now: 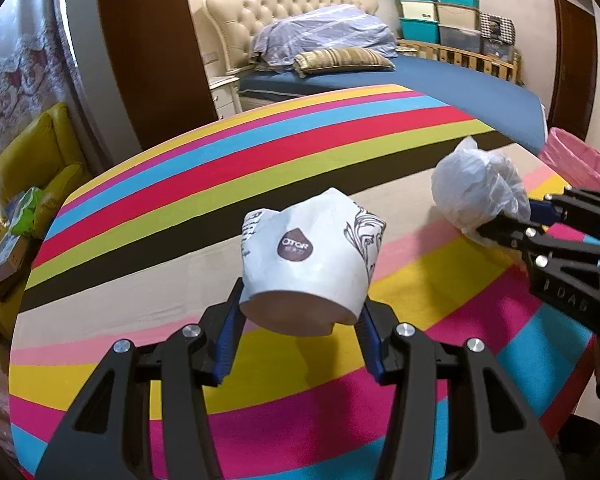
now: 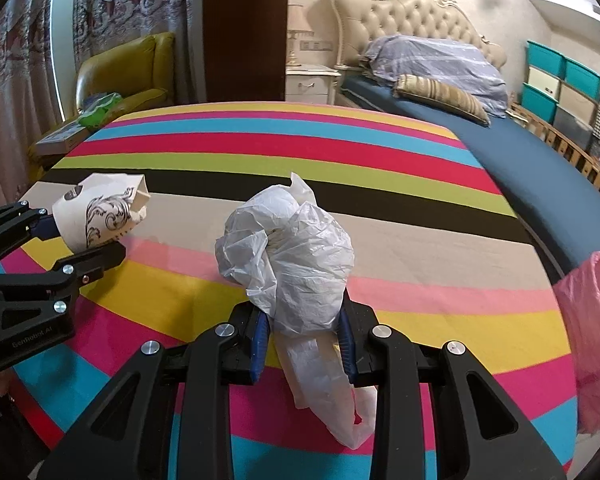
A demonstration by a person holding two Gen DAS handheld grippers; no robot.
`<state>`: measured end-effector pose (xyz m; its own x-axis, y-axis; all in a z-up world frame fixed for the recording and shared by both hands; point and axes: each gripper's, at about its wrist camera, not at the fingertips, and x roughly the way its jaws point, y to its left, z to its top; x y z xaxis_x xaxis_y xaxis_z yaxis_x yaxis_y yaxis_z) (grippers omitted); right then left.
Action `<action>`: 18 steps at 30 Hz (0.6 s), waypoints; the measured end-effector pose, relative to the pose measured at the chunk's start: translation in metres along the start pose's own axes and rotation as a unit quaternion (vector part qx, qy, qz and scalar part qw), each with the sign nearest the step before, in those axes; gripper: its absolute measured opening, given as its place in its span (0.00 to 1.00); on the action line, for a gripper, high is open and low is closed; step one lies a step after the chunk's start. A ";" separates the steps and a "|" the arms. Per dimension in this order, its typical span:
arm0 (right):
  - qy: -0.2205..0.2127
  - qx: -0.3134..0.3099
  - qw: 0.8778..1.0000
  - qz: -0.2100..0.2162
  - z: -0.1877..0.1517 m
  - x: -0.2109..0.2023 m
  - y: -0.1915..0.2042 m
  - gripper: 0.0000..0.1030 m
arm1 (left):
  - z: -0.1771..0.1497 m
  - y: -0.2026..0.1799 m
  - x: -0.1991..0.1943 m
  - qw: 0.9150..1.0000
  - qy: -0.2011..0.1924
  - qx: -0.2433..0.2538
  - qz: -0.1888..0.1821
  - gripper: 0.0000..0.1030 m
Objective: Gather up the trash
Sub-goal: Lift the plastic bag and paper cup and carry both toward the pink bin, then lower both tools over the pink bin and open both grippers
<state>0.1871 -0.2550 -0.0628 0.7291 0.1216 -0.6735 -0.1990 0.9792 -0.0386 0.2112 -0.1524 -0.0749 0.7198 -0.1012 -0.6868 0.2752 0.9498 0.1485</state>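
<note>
Above the striped surface [image 1: 260,160], the left tongs [image 1: 300,344] clamp a crushed paper cup [image 1: 308,256]; the right tongs [image 2: 304,340] grip a crumpled plastic bag [image 2: 292,256]; dropping both into the pink-lined bin [image 2: 592,328] seems left.

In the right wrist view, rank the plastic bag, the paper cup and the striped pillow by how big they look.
1. Plastic bag, largest, though it sits closest to the camera.
2. Paper cup and striped pillow look about equal; too close to rank.
</note>
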 end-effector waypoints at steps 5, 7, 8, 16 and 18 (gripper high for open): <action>-0.008 0.010 1.000 -0.008 -0.004 -0.010 -0.014 0.28 | 0.004 -0.015 -0.003 1.000 -0.003 0.025 -0.008 0.47; -0.010 0.015 1.000 -0.011 -0.006 -0.012 -0.020 0.28 | 0.004 -0.023 -0.005 0.999 -0.006 0.038 -0.010 0.47; -0.010 0.018 1.000 -0.012 -0.007 -0.014 -0.023 0.28 | 0.005 -0.027 -0.005 0.999 -0.007 0.043 -0.012 0.47; -0.014 0.041 0.999 -0.031 -0.017 -0.023 -0.051 0.28 | 0.009 -0.058 -0.007 0.996 -0.012 0.082 -0.027 0.47; -0.014 0.044 0.998 -0.038 -0.020 -0.027 -0.058 0.28 | 0.011 -0.066 -0.008 0.996 -0.012 0.087 -0.035 0.47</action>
<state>0.1663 -0.3186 -0.0572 0.7589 0.0495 -0.6494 -0.0850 0.9961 -0.0234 0.1947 -0.2176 -0.0713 0.7096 -0.1736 -0.6829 0.4293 0.8751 0.2236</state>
